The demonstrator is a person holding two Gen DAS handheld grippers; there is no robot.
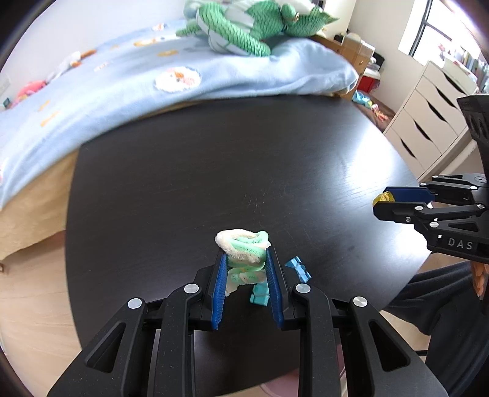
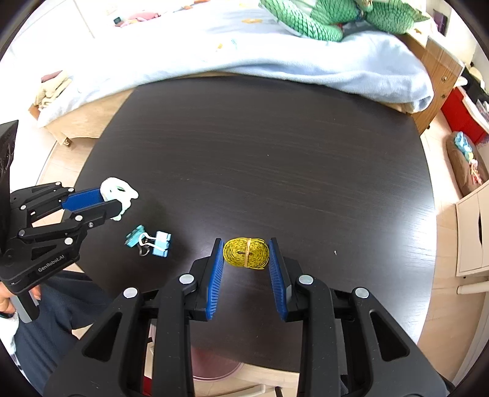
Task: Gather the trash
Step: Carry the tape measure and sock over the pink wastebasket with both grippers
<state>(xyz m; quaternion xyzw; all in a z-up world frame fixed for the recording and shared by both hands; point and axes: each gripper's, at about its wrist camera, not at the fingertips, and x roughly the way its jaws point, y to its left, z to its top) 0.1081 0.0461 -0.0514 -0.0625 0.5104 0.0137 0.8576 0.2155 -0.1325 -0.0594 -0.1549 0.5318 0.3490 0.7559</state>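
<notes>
My left gripper (image 1: 246, 255) is shut on a green and white fuzzy twist (image 1: 243, 244) and holds it just above the dark round table (image 1: 214, 158). The same gripper (image 2: 107, 201) and twist (image 2: 119, 191) show in the right wrist view. My right gripper (image 2: 246, 252) is shut on a yellow rolled tape measure (image 2: 246, 253), held above the table; it also shows in the left wrist view (image 1: 379, 204) with the tape measure (image 1: 382, 198). Two light blue binder clips (image 2: 149, 242) lie on the table between the grippers, also seen in the left wrist view (image 1: 298, 268).
A bed with a light blue blanket (image 1: 152, 76) and a green knitted plush toy (image 1: 244, 27) borders the table's far side. A white drawer unit (image 1: 428, 116) stands at the right. A pinkish bin (image 2: 214, 366) shows under the table's near edge. The person's legs are at the near side.
</notes>
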